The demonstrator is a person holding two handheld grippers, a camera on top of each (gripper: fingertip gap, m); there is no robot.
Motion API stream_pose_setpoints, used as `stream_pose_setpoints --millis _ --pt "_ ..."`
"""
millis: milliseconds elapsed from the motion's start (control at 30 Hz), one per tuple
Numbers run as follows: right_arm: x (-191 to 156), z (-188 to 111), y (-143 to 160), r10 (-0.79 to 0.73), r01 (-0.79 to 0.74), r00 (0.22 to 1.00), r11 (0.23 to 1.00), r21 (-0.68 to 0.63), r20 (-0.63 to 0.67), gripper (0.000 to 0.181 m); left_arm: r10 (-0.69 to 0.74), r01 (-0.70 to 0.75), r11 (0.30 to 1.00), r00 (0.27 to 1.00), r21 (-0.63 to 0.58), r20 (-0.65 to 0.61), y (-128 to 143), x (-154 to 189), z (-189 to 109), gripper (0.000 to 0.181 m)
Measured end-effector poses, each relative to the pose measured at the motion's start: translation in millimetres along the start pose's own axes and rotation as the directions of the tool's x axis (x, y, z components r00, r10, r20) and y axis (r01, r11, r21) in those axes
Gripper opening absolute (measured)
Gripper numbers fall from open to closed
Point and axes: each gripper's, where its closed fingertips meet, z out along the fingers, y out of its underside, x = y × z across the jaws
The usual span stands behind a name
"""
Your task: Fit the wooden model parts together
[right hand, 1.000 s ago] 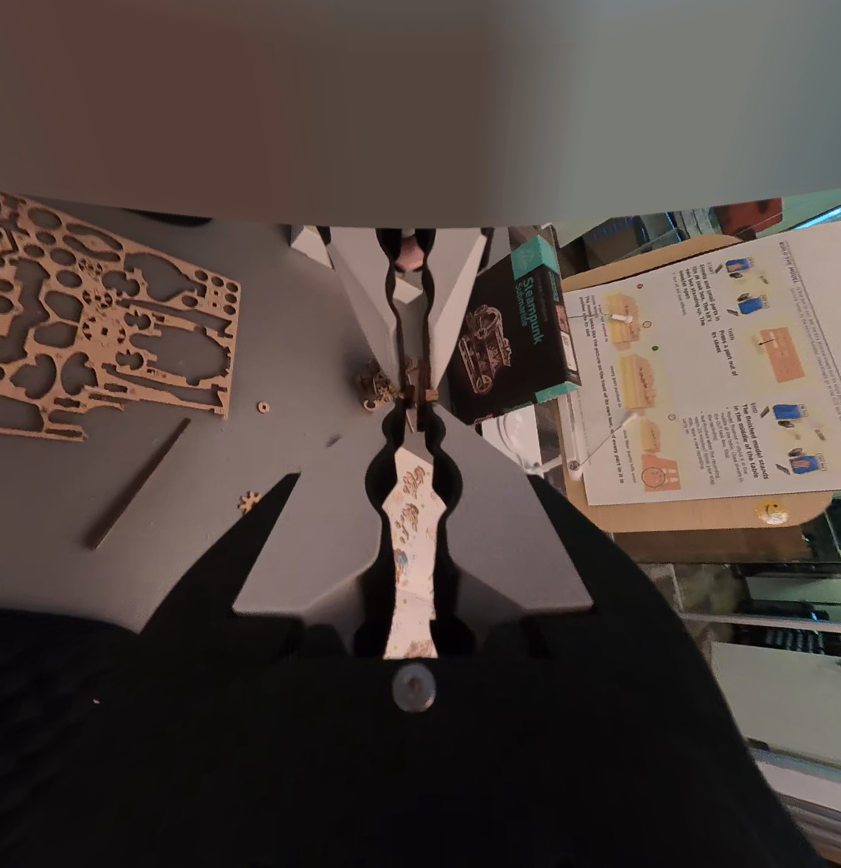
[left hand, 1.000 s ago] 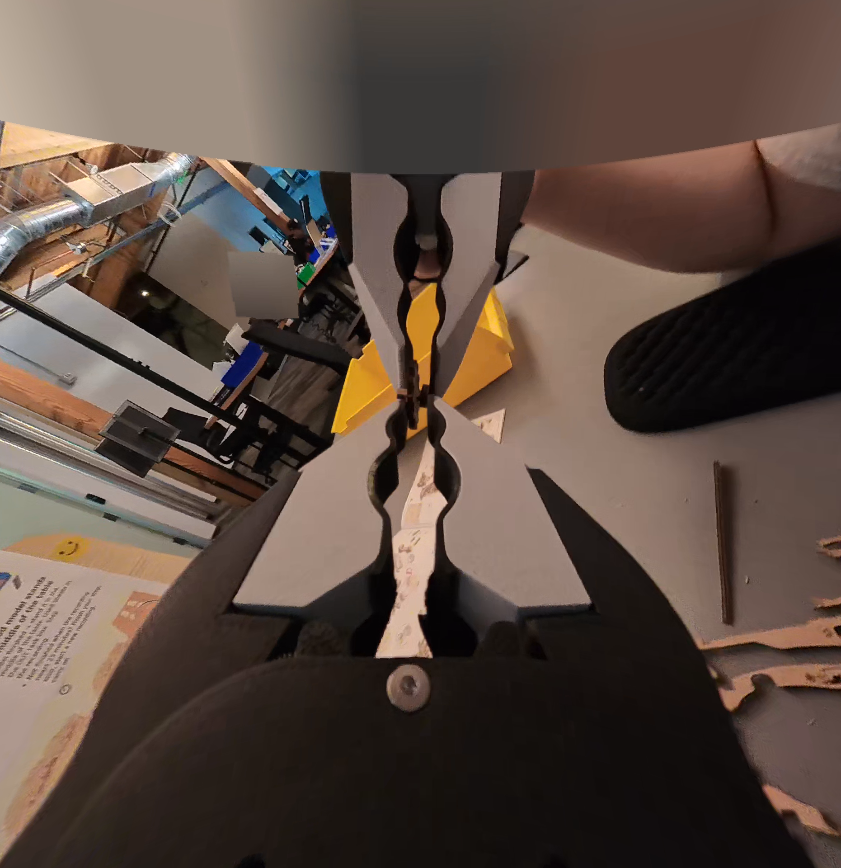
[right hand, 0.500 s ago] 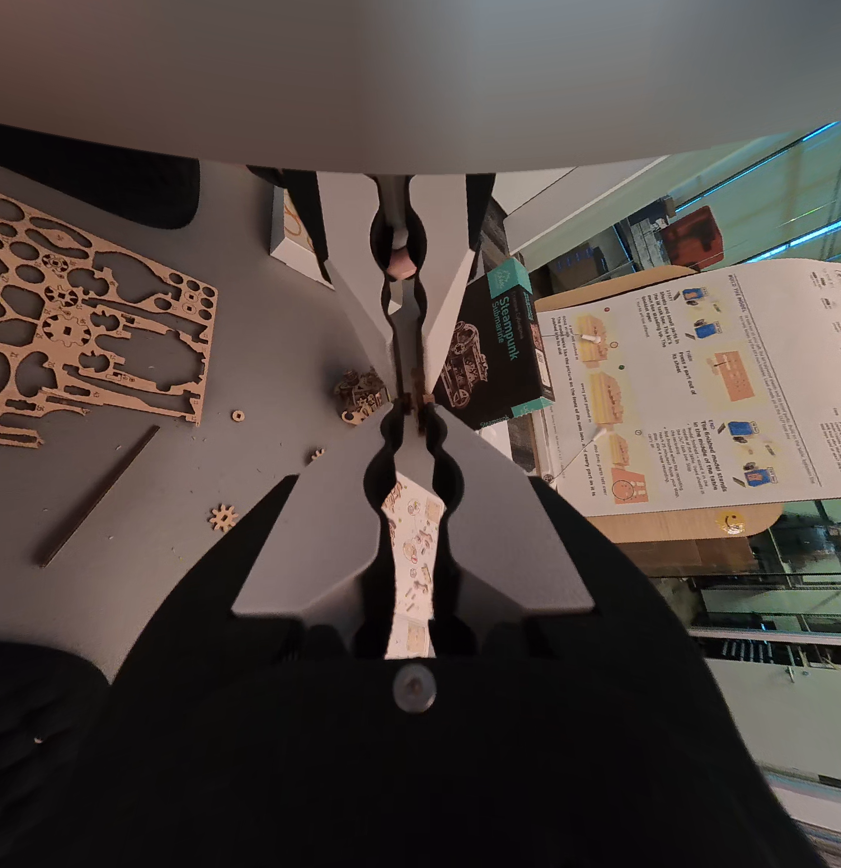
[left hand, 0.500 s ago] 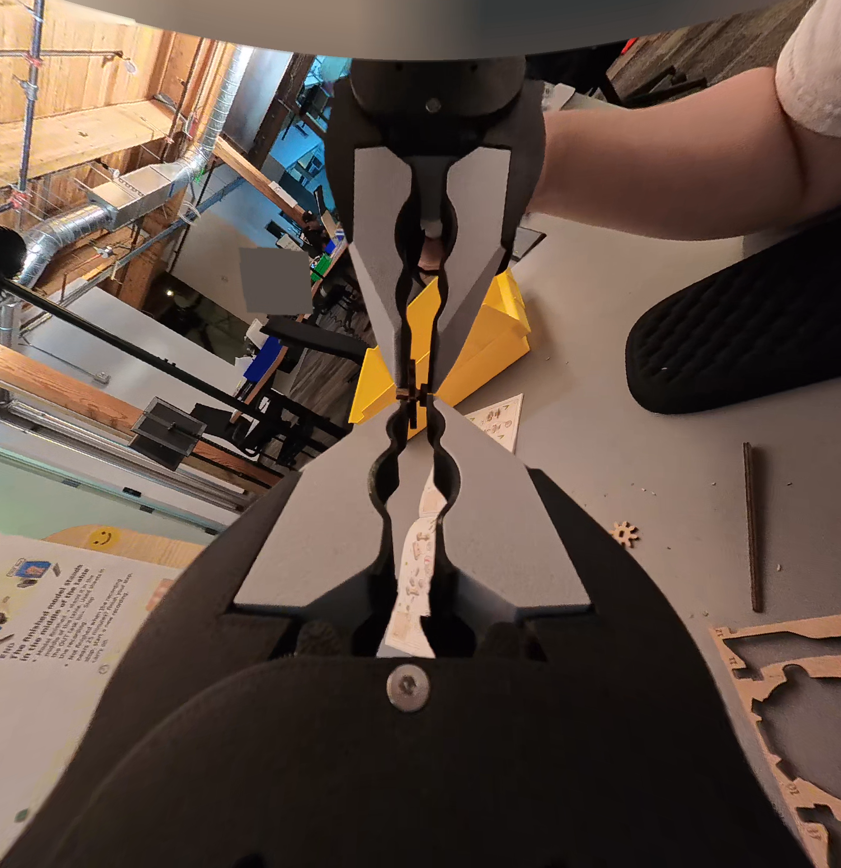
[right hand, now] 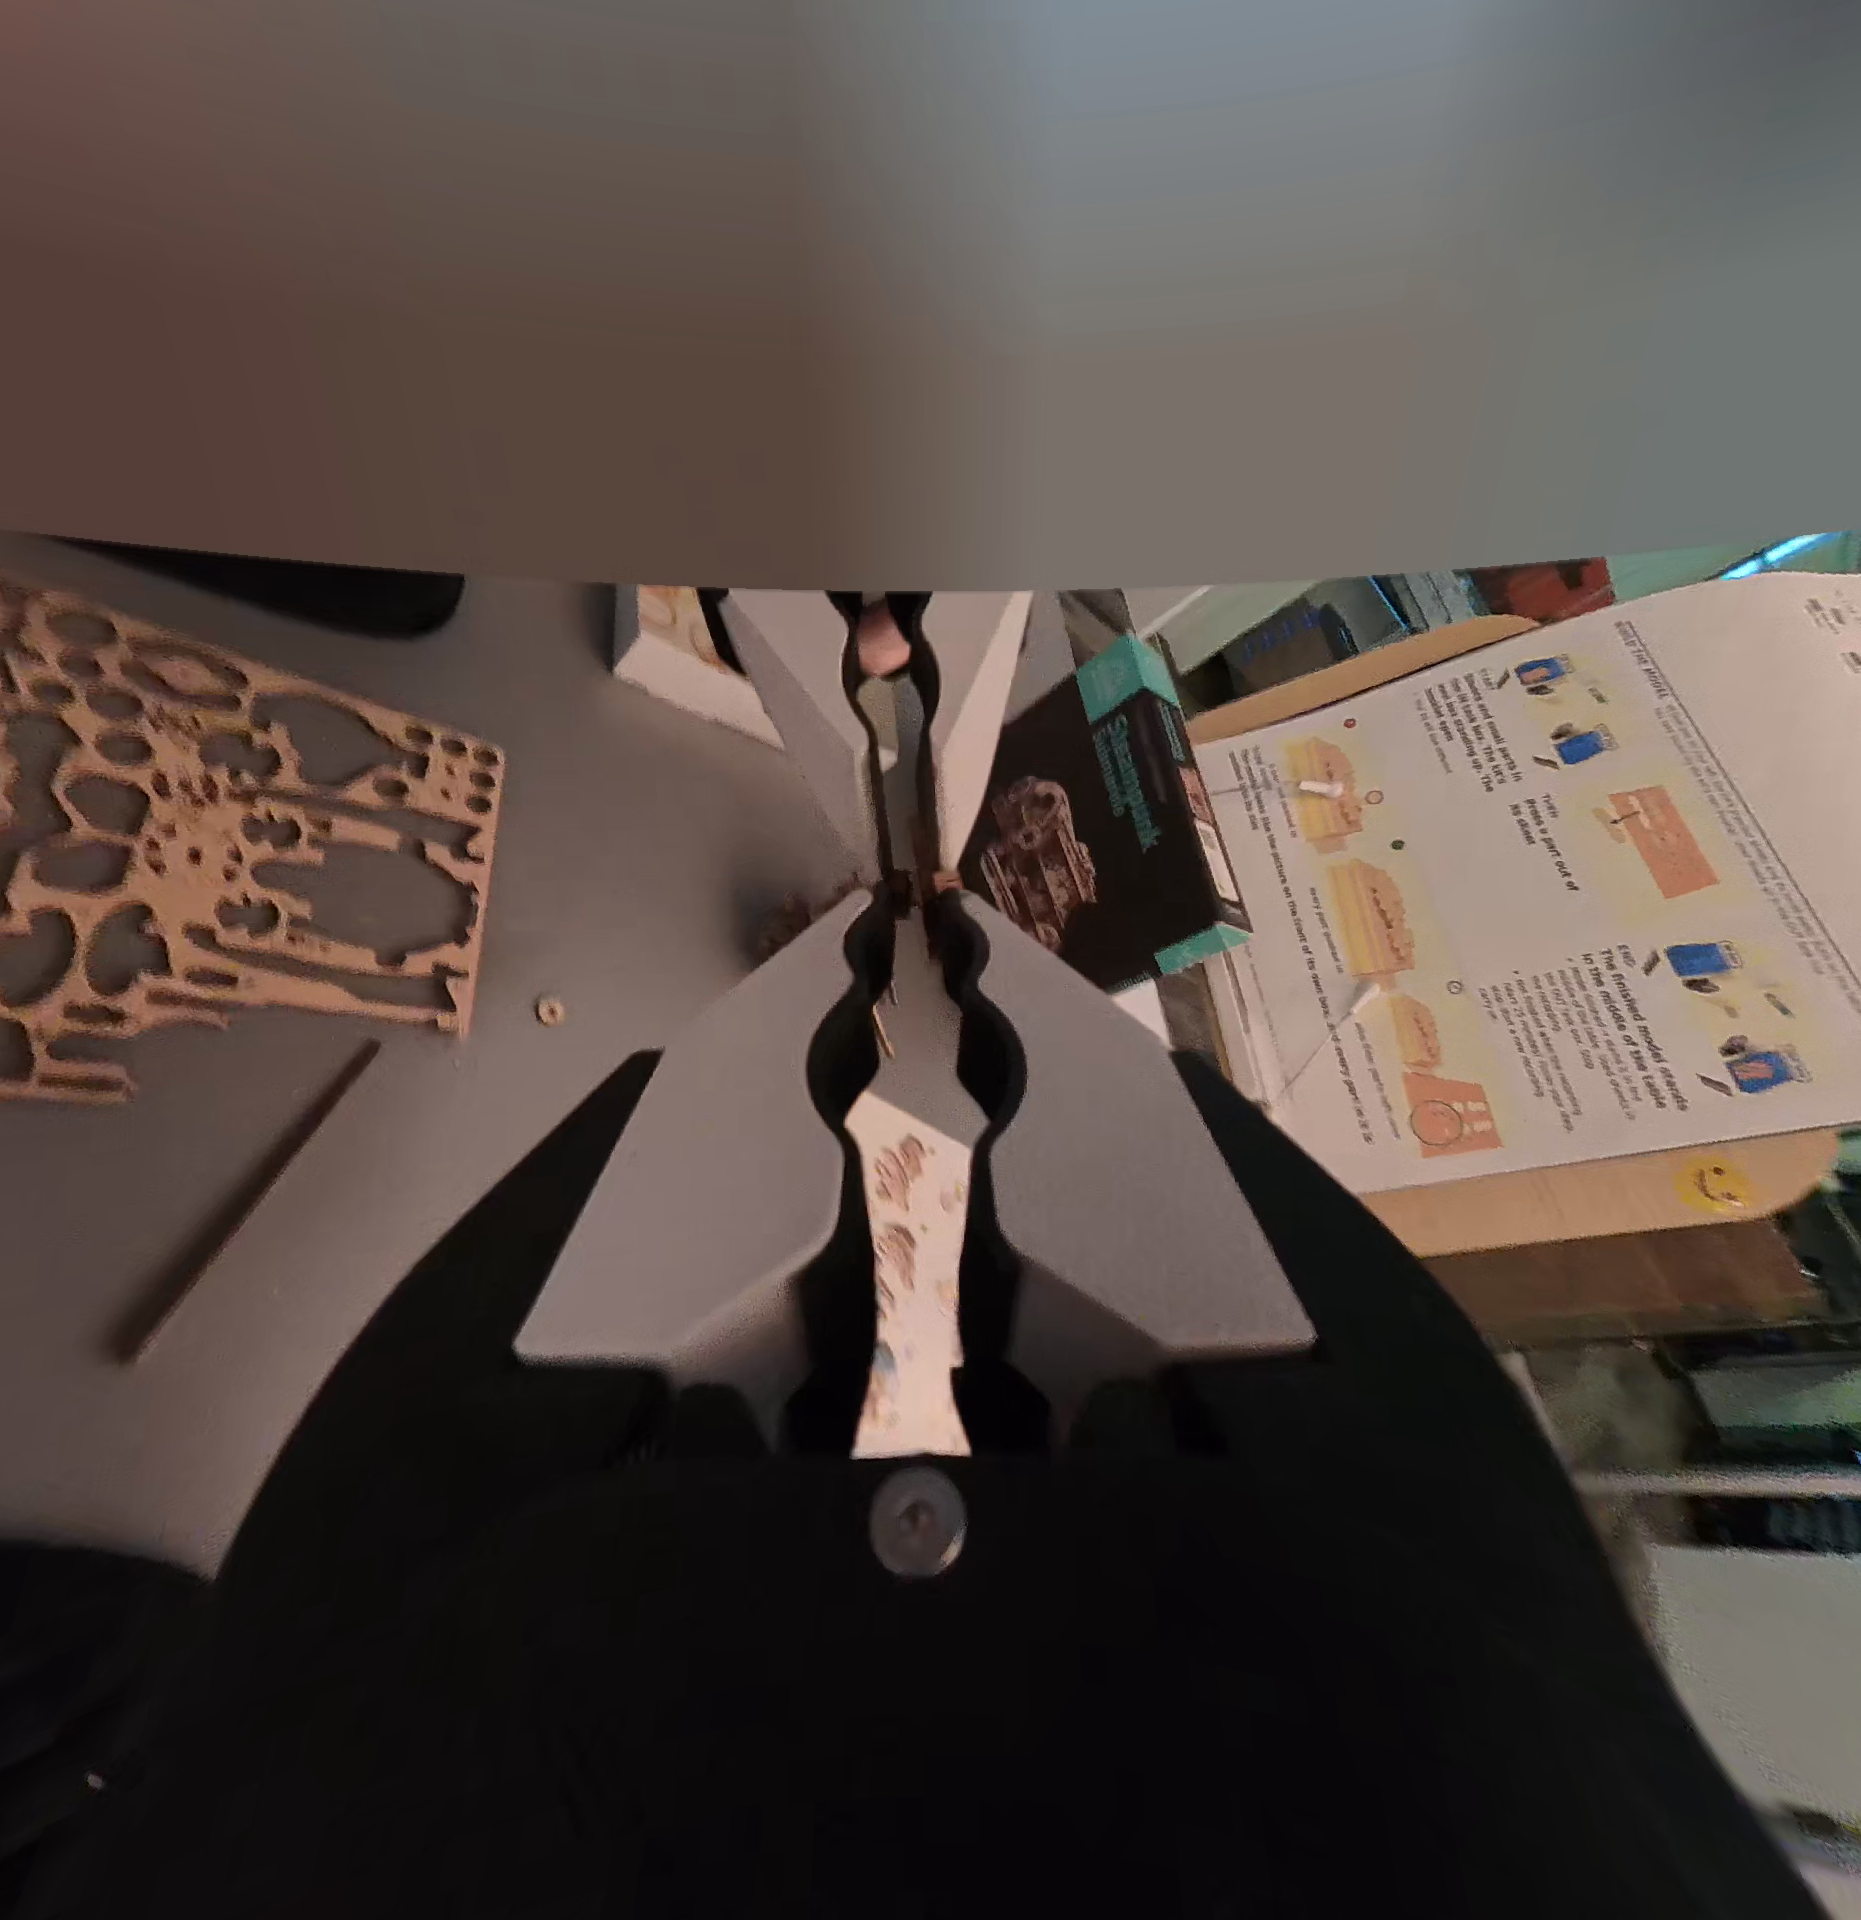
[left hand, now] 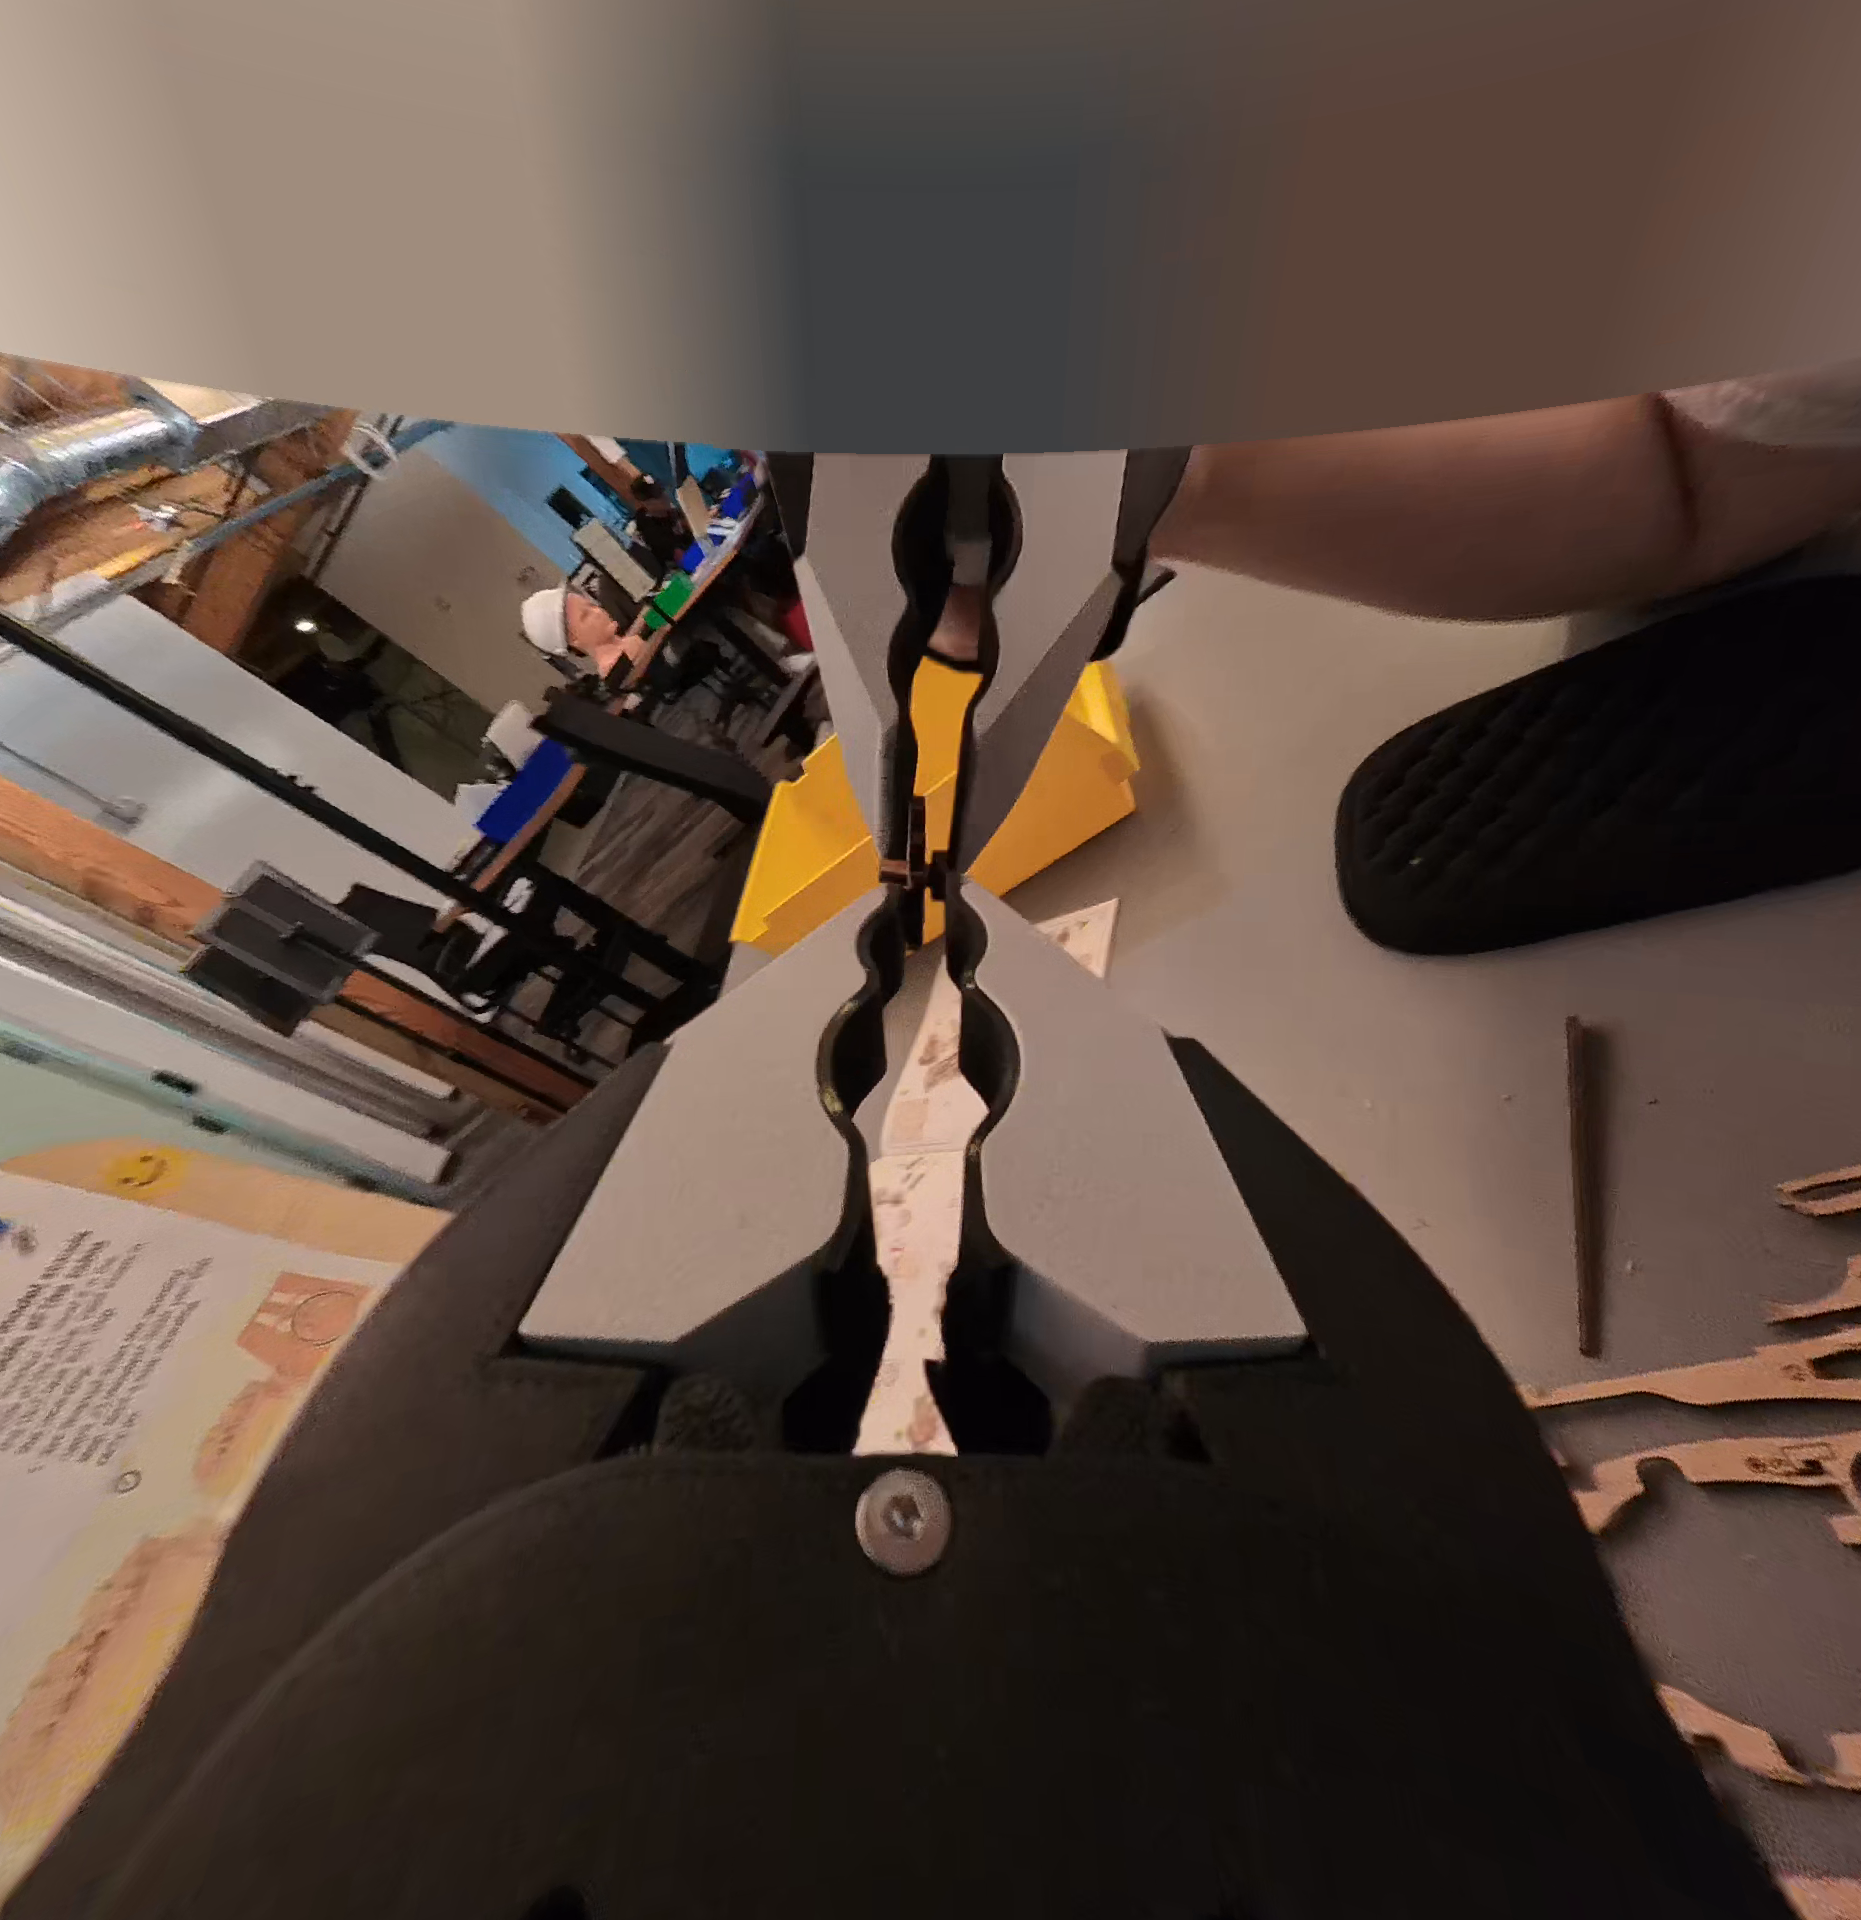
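My two grippers meet tip to tip above the grey table (left hand: 1321, 935). In the left wrist view my left gripper (left hand: 918, 906) comes up from below, shut on a small dark wooden part (left hand: 902, 879). My right gripper (left hand: 918, 854) reaches in from the top, shut on a thin wooden part (left hand: 915, 831) that touches the first. In the right wrist view my right gripper (right hand: 913, 906) is at the bottom and my left gripper (right hand: 910, 868) is opposite. Small tan wooden pieces (right hand: 947, 883) sit pinched at the tips. How the parts join is hidden by the fingertips.
A yellow bin (left hand: 1051, 790), a black wrist pad (left hand: 1632, 758), a thin wooden stick (left hand: 1580, 1184) and a punched-out wooden sheet (right hand: 209, 862) lie on the table. A black box (right hand: 1102, 831), an instruction sheet (right hand: 1580, 883), a small wooden assembly (right hand: 786, 920) and a booklet (right hand: 910, 1247) are nearby. The tips of both grippers are at nearly the same place.
Both grippers stay shut and tip to tip. Half a second ago the pair was tilted up; now it has swung back to about where it was one second ago.
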Motion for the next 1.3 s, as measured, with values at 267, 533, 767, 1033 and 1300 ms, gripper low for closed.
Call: stream_pose_setpoints --millis 267,533,767,1033,1300 --pt "-7 -4 -3 -0.004 0.003 0.999 0.999 0.032 0.048 0.007 -0.083 0.09 0.991 0.994 0.095 -0.076 -18 7 -2 0.004" --pt "-10 -9 -10 0.045 -0.05 0.995 0.997 0.057 0.088 0.01 -0.034 0.039 0.995 0.998 0.09 -0.059 -19 7 -3 0.004" --pt "-16 -7 -9 -0.032 0.03 0.995 0.999 0.03 0.089 0.004 -0.007 0.015 0.996 0.995 0.083 -0.095 -18 15 -3 0.005" --pt "-31 -6 -2 -0.051 0.052 0.982 0.999 -0.002 0.18 0.003 -0.008 0.016 0.999 0.984 0.047 -0.179 -11 28 -1 0.004" --pt "-20 -2 -4 0.021 -0.024 0.991 1.0 0.021 0.133 0.005 0.042 -0.043 0.999 0.993 -0.011 -0.114 -10 18 -5 0.004"
